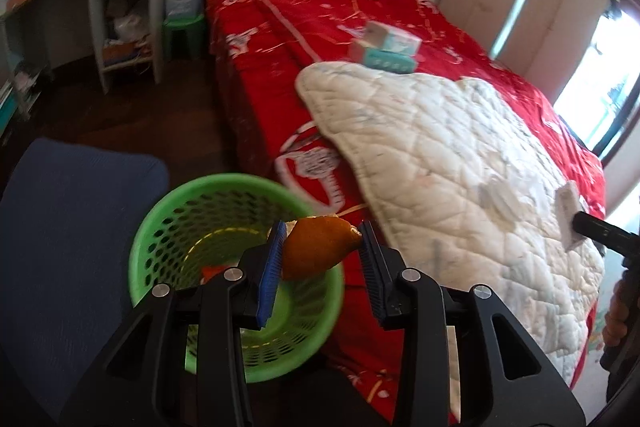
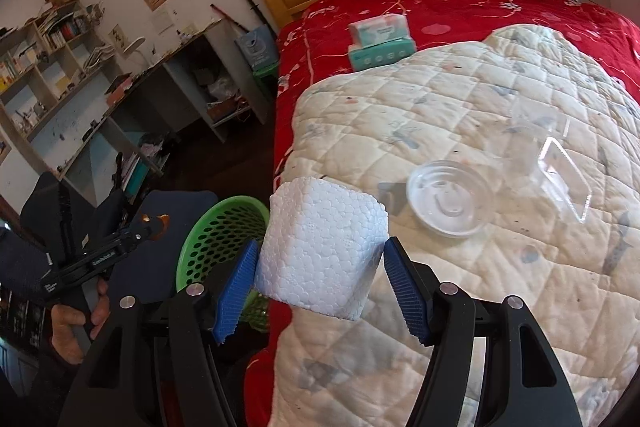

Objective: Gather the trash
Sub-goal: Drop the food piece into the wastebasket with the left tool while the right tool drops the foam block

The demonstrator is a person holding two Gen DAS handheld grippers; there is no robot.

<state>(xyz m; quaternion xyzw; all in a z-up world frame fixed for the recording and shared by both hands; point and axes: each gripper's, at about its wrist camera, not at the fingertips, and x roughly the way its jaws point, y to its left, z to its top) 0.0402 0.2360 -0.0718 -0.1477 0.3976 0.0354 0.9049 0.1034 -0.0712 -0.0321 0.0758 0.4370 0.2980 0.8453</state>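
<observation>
My left gripper (image 1: pixel 322 245) is over the green mesh bin (image 1: pixel 168 223) beside the bed. Its jaws stand apart; an orange peel piece (image 1: pixel 316 247) rests against the left pad, its tip near the right pad. My right gripper (image 2: pixel 320 267) is shut on a white styrofoam block (image 2: pixel 324 247) above the bed's edge, with the bin (image 2: pixel 224 235) just to its left. A clear plastic lid (image 2: pixel 450 203) and a clear plastic container (image 2: pixel 560 179) lie on the white quilt (image 2: pixel 500 99). The left gripper also shows in the right wrist view (image 2: pixel 154 225).
A red bedspread (image 1: pixel 304 39) covers the bed, with stacked tissue boxes (image 1: pixel 386 47) near the headboard. A blue chair seat (image 1: pixel 72 227) sits left of the bin. A desk and shelves (image 2: pixel 60 75) line the left wall. A green stool (image 1: pixel 182 35) stands by the bed.
</observation>
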